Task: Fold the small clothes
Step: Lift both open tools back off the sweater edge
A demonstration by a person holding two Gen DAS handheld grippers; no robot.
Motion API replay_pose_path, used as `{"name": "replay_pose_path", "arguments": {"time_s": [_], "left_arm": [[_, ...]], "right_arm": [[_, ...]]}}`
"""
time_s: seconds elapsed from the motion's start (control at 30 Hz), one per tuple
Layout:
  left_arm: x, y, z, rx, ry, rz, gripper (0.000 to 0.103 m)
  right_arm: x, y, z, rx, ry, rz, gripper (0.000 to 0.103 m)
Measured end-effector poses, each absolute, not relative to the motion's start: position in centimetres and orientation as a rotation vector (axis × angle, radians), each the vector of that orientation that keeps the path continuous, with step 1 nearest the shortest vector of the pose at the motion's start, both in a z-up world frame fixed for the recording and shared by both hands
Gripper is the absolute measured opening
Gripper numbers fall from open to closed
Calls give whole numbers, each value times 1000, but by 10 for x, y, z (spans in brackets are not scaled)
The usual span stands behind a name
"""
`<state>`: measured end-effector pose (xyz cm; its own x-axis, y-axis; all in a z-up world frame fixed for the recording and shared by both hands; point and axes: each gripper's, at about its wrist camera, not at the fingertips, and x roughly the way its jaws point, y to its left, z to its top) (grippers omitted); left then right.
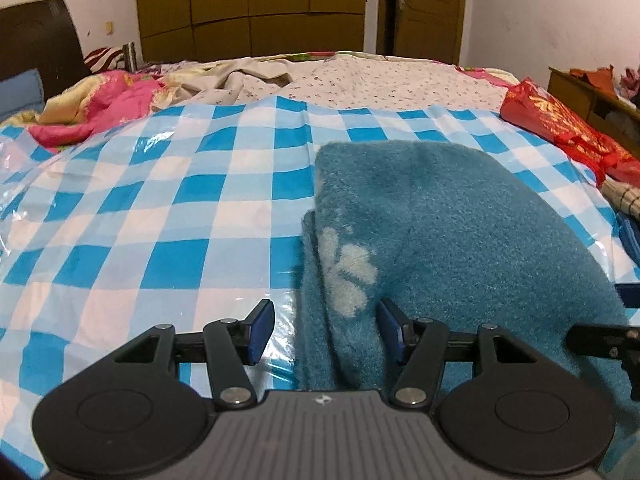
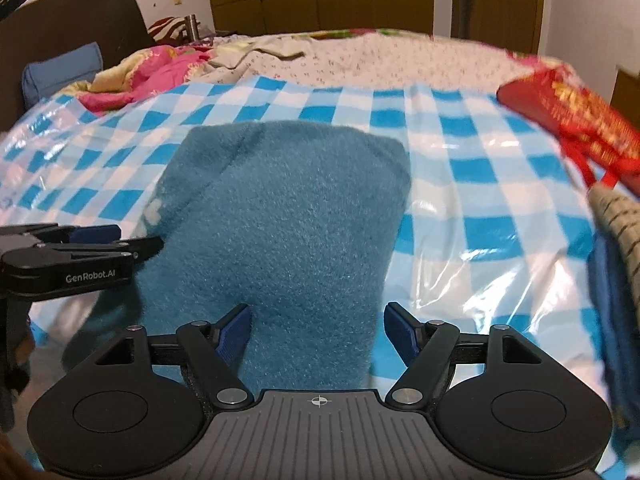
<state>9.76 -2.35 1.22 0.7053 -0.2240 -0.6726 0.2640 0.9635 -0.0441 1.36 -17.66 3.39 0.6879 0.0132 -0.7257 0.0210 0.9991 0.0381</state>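
Note:
A teal fleece garment with a white paw print lies folded on the blue-and-white checked plastic sheet that covers the bed. My left gripper is open and straddles the garment's near left edge; its left pad stands clear of the cloth. In the right wrist view the same garment fills the middle. My right gripper is open with the garment's near end between its fingers, not pinched. The left gripper shows at the garment's left side.
A red printed bag lies at the sheet's far right. A striped cloth and dark blue clothes are piled at the right edge. A pink quilt and floral bedding lie behind the sheet.

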Motion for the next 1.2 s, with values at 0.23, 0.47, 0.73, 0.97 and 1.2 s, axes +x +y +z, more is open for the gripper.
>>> {"name": "replay_pose_path", "arguments": {"time_s": [0.23, 0.47, 0.73, 0.97, 1.2], "left_arm": [[87, -16, 14, -9, 745, -248, 68], [64, -15, 24, -14, 710, -203, 68], [15, -10, 23, -24, 724, -182, 68], [-6, -3, 18, -63, 743, -173, 68], [-25, -3, 14, -89, 745, -197, 69]], "right_arm": [[7, -175, 33, 15, 806, -32, 73], [-1, -172, 32, 3, 795, -54, 73], [-29, -175, 31, 50, 760, -69, 74], [-52, -170, 26, 72, 746, -59, 75], [-77, -171, 16, 118, 751, -47, 75]]}}
